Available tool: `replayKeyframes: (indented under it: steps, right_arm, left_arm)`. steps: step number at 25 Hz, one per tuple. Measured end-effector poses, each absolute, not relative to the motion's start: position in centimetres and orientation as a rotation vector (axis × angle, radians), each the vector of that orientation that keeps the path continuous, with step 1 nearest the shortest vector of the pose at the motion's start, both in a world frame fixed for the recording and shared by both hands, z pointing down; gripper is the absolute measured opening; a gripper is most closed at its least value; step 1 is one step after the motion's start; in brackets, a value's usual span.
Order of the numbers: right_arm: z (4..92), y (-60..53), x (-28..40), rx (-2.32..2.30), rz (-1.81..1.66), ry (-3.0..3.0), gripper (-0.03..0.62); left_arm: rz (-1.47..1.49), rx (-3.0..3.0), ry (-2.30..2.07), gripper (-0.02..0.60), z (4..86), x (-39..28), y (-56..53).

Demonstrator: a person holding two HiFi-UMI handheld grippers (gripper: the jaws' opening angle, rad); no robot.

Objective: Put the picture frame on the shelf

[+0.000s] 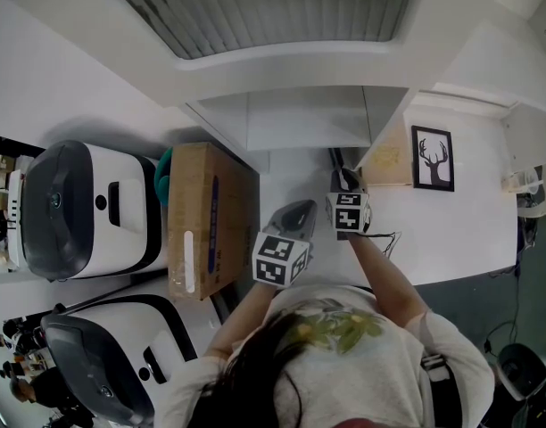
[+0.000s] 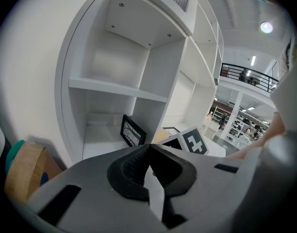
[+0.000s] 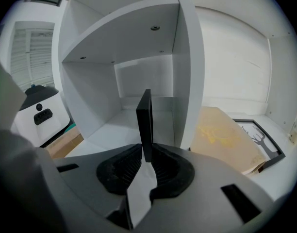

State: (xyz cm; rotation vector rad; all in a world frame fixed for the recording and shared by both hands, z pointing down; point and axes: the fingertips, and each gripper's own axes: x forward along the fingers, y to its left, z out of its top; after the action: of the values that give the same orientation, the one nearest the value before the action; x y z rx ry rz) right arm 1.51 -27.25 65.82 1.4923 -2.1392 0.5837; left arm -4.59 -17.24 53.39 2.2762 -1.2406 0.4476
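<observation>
My right gripper (image 3: 146, 154) is shut on the bottom edge of a black picture frame (image 3: 145, 120), held upright and edge-on in front of a lower compartment of the white shelf (image 3: 139, 57). In the head view the right gripper (image 1: 344, 184) reaches toward the shelf (image 1: 300, 114) with the frame (image 1: 336, 161) ahead of it. The left gripper view shows the frame (image 2: 132, 131) standing inside the lower compartment opening, just over its floor. My left gripper (image 2: 149, 152) is shut with nothing in it, and it hangs back to the left (image 1: 295, 214).
A second frame with a deer picture (image 1: 432, 158) lies flat to the right, next to a tan board (image 1: 386, 159). A cardboard box (image 1: 202, 217) stands left of the shelf, with two white-and-black machines (image 1: 86, 208) beyond it.
</observation>
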Motion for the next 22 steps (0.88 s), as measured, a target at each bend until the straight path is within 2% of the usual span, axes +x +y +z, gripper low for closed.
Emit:
replayKeyframes:
  steps: [14, 17, 22]
  right_arm:
    - [64.7, -26.4, 1.4, 1.462, 0.726, -2.192, 0.080]
    - [63.3, -24.5, 0.7, 1.385, 0.793, -2.304, 0.050]
    - [60.2, -21.0, -1.0, 1.245, 0.993, -2.437, 0.037]
  left_arm:
    - [0.440, 2.269, -1.265, 0.029, 53.3, -5.2, -17.5]
    - [0.436, 2.272, -1.260, 0.029, 53.2, -5.1, -17.5]
    - [0.396, 2.259, -1.195, 0.029, 53.1, -4.4, -17.1]
